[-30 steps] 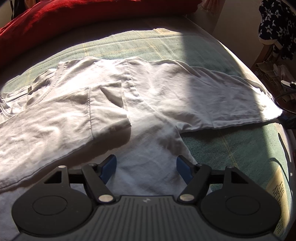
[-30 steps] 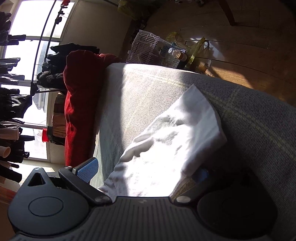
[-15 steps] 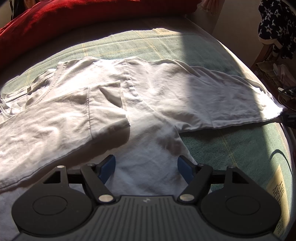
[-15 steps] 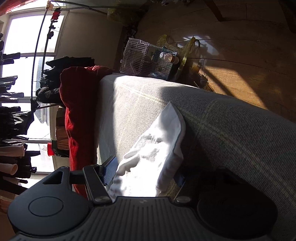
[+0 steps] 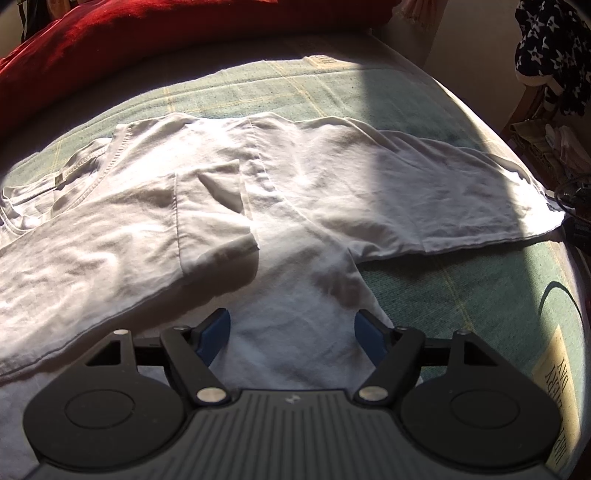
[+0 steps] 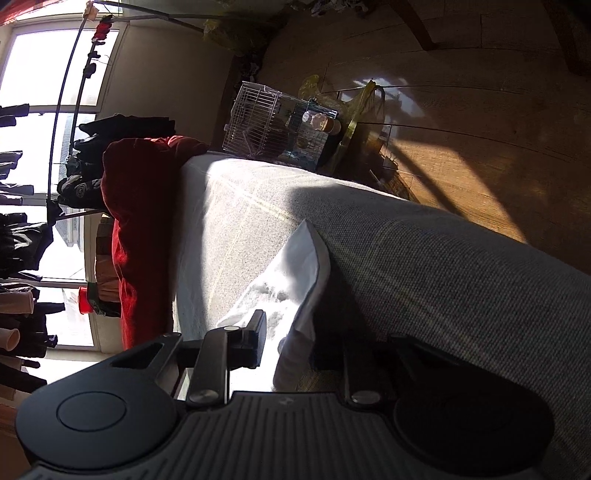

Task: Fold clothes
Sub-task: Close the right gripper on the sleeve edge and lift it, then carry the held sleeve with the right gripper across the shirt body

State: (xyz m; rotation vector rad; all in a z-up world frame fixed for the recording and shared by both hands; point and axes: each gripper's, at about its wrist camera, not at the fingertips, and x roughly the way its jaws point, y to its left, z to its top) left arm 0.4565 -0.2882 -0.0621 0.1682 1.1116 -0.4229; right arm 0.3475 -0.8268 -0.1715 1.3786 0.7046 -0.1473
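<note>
The white shirt (image 5: 280, 206) lies spread on the bed (image 5: 461, 288), one sleeve already folded in. The left gripper (image 5: 291, 330) hovers spread above its body, pinning nothing. The right gripper (image 6: 286, 345) pinches the other sleeve's cuff (image 6: 295, 280), apparently to fold it inward.

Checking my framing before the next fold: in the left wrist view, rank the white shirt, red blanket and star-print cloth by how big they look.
1. white shirt, filling most of the frame
2. red blanket, cut off by the top edge, so its real extent is unsure
3. star-print cloth, small at the upper right, farther off and partly cropped
</note>
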